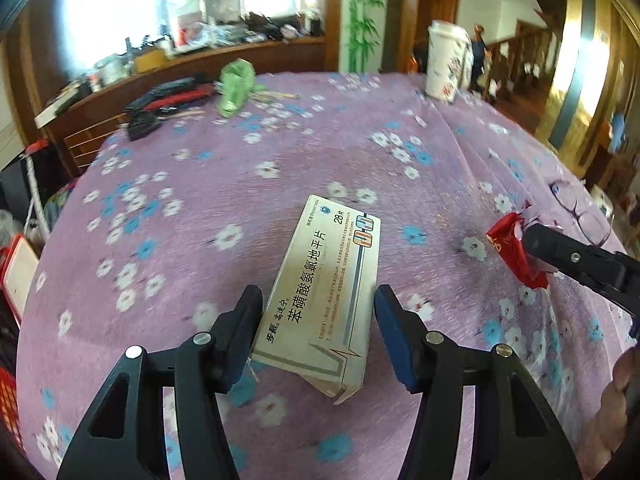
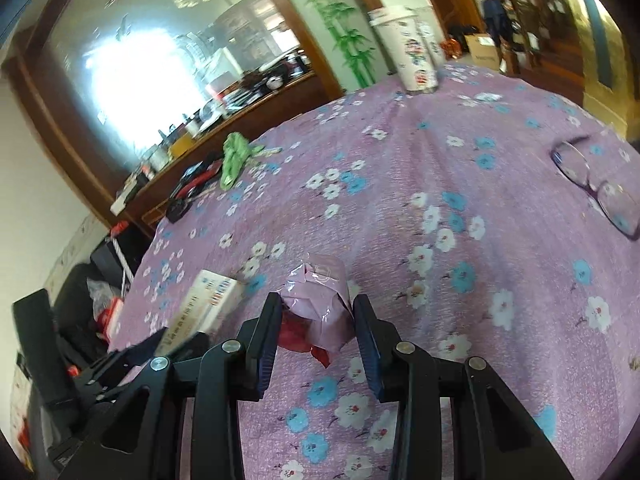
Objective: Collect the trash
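A white medicine box (image 1: 324, 296) printed with Chinese text lies on the purple floral tablecloth (image 1: 240, 208). My left gripper (image 1: 318, 320) is open and straddles the box's near half. Its left pad sits against one long edge and its right pad is just beside the other, while the box lies at a slant to the fingers. My right gripper (image 2: 314, 320) is shut on a crumpled pink and red wrapper (image 2: 320, 300), held just over the cloth. From the left wrist view that wrapper (image 1: 512, 248) shows red at the right gripper (image 1: 534, 246) tip. The box (image 2: 208, 304) and left gripper (image 2: 180, 340) appear lower left in the right wrist view.
Purple-framed glasses (image 2: 596, 188) lie on the cloth to the right. A white printed paper cup (image 1: 444, 60) stands at the far edge. A green crumpled bag (image 1: 236, 84) and black-and-red items (image 1: 168, 100) lie far left. The table drops off at the left.
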`<state>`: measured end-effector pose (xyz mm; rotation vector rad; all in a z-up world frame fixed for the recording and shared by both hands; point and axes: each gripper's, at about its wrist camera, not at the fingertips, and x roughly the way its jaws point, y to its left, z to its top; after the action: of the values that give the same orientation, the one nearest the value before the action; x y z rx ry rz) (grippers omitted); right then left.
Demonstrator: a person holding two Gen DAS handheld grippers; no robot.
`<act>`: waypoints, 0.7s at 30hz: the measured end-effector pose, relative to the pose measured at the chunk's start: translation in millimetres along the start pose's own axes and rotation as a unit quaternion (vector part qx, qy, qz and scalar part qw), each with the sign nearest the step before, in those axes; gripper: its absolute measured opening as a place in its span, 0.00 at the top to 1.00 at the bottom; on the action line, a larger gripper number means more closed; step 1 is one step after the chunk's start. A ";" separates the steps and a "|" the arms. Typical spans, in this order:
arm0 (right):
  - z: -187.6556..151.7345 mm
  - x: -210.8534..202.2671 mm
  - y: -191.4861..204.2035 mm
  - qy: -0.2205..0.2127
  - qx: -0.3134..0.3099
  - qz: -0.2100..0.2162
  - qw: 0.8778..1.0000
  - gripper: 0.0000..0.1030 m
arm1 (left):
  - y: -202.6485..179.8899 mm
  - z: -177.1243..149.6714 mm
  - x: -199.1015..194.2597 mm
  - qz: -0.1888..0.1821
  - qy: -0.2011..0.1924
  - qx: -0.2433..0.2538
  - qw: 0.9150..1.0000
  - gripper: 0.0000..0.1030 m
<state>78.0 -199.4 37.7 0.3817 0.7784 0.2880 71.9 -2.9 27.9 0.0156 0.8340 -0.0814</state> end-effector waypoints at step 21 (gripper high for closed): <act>-19.1 6.5 44.3 0.001 -0.121 -0.009 0.993 0.62 | 38.6 -20.1 -40.3 0.060 -0.127 -0.042 0.989 0.45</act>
<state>63.7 -153.0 40.5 0.1465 0.7398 0.3612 33.2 39.2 43.5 -0.0235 0.5798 0.0647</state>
